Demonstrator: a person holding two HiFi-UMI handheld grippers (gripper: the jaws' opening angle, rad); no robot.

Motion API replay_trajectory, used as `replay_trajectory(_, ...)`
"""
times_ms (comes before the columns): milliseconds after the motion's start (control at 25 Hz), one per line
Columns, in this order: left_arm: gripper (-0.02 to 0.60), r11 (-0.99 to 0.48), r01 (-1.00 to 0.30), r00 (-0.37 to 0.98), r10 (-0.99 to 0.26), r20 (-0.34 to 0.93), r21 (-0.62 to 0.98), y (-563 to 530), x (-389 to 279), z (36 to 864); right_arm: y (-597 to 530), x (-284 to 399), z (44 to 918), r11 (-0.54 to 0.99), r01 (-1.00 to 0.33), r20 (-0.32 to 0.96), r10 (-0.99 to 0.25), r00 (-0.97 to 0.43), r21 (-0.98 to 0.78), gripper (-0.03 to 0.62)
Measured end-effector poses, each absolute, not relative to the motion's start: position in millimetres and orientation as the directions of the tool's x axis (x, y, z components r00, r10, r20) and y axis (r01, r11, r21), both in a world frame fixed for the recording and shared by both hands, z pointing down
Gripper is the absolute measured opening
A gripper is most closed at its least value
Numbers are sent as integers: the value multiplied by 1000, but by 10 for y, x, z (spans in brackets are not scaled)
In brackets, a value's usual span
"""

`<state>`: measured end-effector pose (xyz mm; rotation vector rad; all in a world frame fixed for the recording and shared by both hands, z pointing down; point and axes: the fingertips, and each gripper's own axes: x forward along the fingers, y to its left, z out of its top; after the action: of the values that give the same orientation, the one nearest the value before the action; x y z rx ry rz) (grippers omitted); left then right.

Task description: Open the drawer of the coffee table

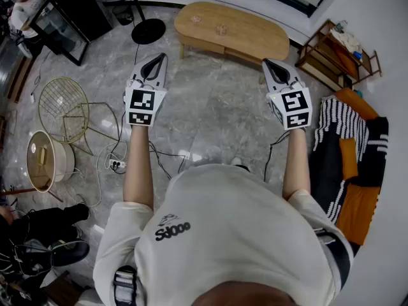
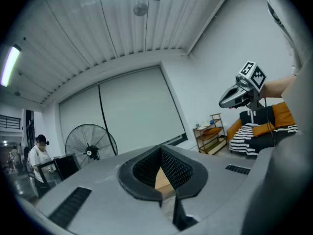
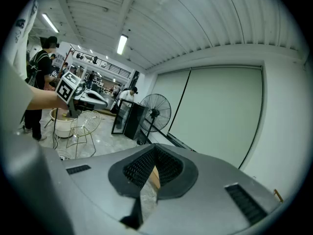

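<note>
The light wooden oval coffee table (image 1: pixel 233 30) stands on the grey floor ahead of me, with two small things on its top. Its front side faces me; I cannot make out the drawer front. My left gripper (image 1: pixel 155 61) and right gripper (image 1: pixel 275 67) are held out side by side, both short of the table and above the floor. Both are shut with nothing in them. In the left gripper view the pads (image 2: pixel 173 168) meet and a sliver of the wooden table (image 2: pixel 164 181) shows through. The right gripper view shows the same closed pads (image 3: pixel 142 168).
A standing fan (image 1: pixel 148 27) and a black cabinet (image 1: pixel 70 18) are at the far left, a wire chair (image 1: pixel 64 107) and a round white tub (image 1: pixel 44 161) nearer. Cables and a power strip (image 1: pixel 116 164) lie on the floor. A wooden shelf (image 1: pixel 335 53) and a sofa with a striped throw (image 1: pixel 350 145) are on the right.
</note>
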<state>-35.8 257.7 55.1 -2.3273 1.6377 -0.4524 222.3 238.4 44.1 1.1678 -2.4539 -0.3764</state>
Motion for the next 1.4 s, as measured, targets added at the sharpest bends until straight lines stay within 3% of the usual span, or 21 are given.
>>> replay_trajectory(440, 18, -357, -852, 337, -934, 120, -383, 2601, -1034, 593, 2528, 1598, 389, 614, -698, 182, -784, -593, 369, 5)
replay_trajectory(720, 18, -368, -857, 343, -930, 134, -359, 2255, -1269, 699, 2232, 1383, 516, 621, -680, 243, -782, -574, 391, 5)
replay_trajectory(1400, 18, -303, -888, 254, -950, 180, -347, -254, -1228, 792, -549, 1629, 606, 615, -706, 239, -788, -567, 352, 5)
